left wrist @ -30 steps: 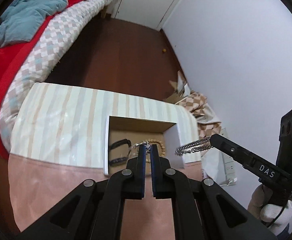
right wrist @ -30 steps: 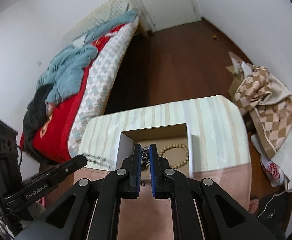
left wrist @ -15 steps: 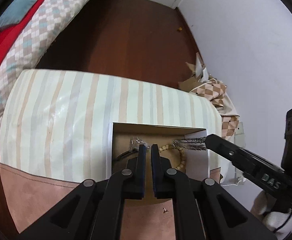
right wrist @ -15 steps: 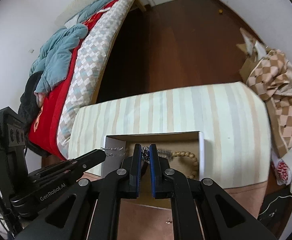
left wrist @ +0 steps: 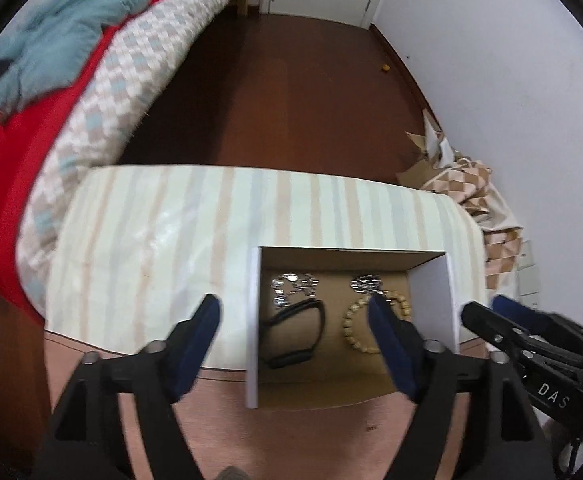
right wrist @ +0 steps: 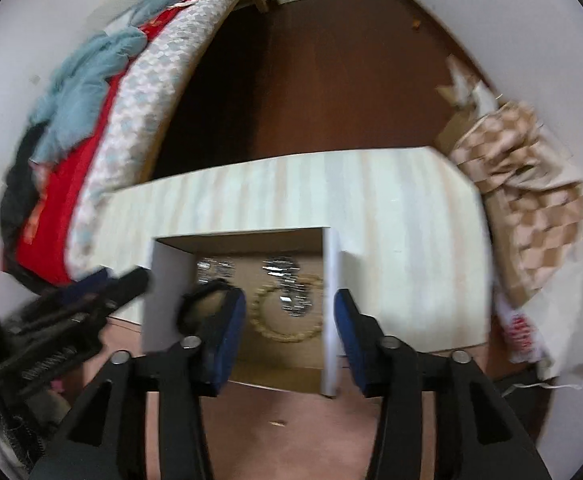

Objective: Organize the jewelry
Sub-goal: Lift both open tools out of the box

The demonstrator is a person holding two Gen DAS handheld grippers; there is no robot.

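Observation:
An open cardboard box (left wrist: 431, 284) with white side walls sits on the striped table (left wrist: 163, 232). Inside lie a thin silver necklace (left wrist: 293, 285), a black bracelet (left wrist: 295, 332), a beige bead bracelet (left wrist: 361, 330) and a thick silver chain (left wrist: 365, 282). My left gripper (left wrist: 295, 316) is open and empty above the box's near side. My right gripper (right wrist: 290, 312) is open and empty over the box (right wrist: 171, 276); it also shows at the right in the left wrist view (left wrist: 487, 318). The bead bracelet (right wrist: 287, 334) and chain (right wrist: 287, 284) show between its fingers.
A bed (left wrist: 91, 92) with red and checked covers stands at the left. A checked cloth pile (left wrist: 471, 192) lies on the floor at the right by the white wall. Dark wooden floor (left wrist: 291, 92) lies beyond the table.
Both grippers have opened and pulled back. The thin necklace from the left gripper and the thick chain from the right gripper now lie in the box.

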